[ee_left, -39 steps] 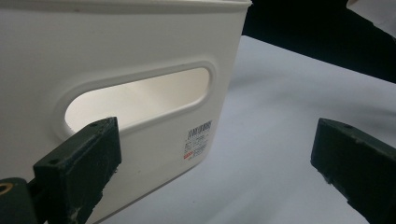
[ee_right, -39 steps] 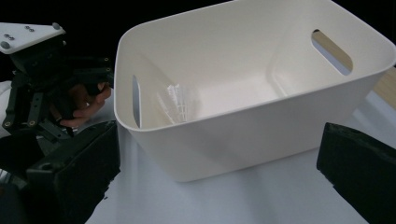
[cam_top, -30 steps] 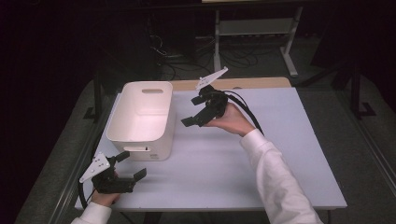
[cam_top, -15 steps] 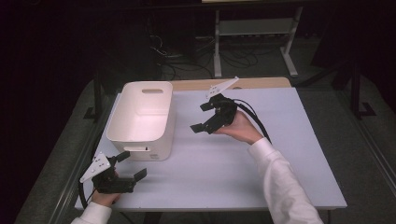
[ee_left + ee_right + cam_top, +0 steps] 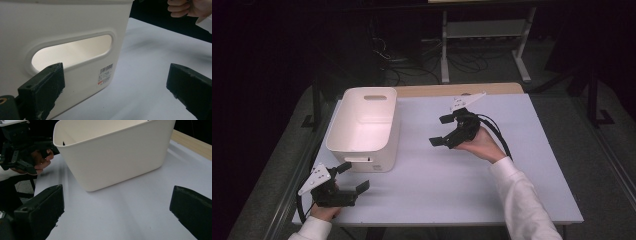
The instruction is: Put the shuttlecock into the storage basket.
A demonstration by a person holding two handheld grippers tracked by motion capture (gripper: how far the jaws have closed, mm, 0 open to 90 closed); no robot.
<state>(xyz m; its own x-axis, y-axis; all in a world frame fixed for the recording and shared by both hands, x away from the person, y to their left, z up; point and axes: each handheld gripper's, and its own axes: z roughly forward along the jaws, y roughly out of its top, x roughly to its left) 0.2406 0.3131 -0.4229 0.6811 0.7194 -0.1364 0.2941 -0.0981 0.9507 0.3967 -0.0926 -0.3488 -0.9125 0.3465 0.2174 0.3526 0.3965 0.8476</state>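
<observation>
A white plastic bin (image 5: 362,125) stands empty on the left half of the table, with a handle slot (image 5: 72,53) and a small label (image 5: 105,75) on its near end wall. My left gripper (image 5: 353,176) rests at the front left corner, open, its jaws pointing at that end wall (image 5: 62,25) from close by. My right gripper (image 5: 441,130) hovers over the table's middle, to the right of the bin, open and empty. It faces the bin's long side (image 5: 112,157). The left gripper (image 5: 20,147) shows beyond the bin.
The pale table top (image 5: 452,190) stretches to the right and front of the bin. A wooden strip (image 5: 462,90) runs along the far edge. Behind the table stand a metal frame (image 5: 482,35) and floor cables (image 5: 412,65). The surroundings are dark.
My right gripper has drifted to the right and toward the person, away from the bin, staying open. The left gripper and the bin have not moved.
</observation>
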